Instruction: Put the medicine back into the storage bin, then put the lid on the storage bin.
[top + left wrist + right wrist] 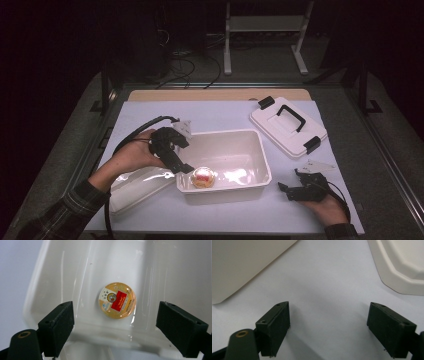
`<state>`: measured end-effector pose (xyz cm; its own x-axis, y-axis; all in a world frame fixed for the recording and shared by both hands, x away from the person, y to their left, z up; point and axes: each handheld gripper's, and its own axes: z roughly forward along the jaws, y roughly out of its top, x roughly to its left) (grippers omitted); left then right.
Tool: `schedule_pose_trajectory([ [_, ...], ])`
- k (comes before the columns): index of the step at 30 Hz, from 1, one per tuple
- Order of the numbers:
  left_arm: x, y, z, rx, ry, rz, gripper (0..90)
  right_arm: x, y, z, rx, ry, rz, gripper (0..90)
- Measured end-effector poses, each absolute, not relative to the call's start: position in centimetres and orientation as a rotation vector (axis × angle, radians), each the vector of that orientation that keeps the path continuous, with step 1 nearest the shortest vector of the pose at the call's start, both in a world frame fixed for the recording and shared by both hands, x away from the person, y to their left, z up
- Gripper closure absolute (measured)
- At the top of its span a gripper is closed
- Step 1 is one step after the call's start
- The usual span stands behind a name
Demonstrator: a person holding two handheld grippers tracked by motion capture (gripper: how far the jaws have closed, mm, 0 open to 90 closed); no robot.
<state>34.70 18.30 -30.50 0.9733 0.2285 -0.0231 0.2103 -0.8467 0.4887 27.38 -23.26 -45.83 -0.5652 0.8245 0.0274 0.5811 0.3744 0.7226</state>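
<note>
A round wrapped cake with an orange and red label lies in the near left corner of a white plastic bin. My left gripper hangs over the bin's left rim, just beside the cake. In the left gripper view the cake lies flat on the bin floor below the open gripper, apart from both jaws. My right gripper rests low on the mat, right of the bin. In its own view the right gripper is open with nothing between the jaws.
The bin's white lid with black handle and clips lies on the mat at the back right, its edge close to my right gripper. A white glossy bag-like thing lies left of the bin. The bin's outer wall stands ahead of my right gripper.
</note>
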Motion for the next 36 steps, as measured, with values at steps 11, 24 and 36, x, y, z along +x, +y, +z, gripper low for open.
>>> schedule_pose_trajectory([
  [11, 34.0, 21.9, -29.3, 2.575, 0.39, 0.111, 13.9, 27.4, -23.3, -45.8, 1.229, 2.301, 1.004, 17.8],
  [24, 33.8, 27.0, -31.1, 2.56, 0.584, 0.177, 10.5, 27.4, -23.3, -45.8, 1.228, 2.301, 1.003, 17.8],
  [36, 34.0, 30.9, -34.6, 2.539, 0.759, 0.227, 25.4, 27.4, -23.2, -45.8, 1.227, 2.301, 1.001, 17.9],
])
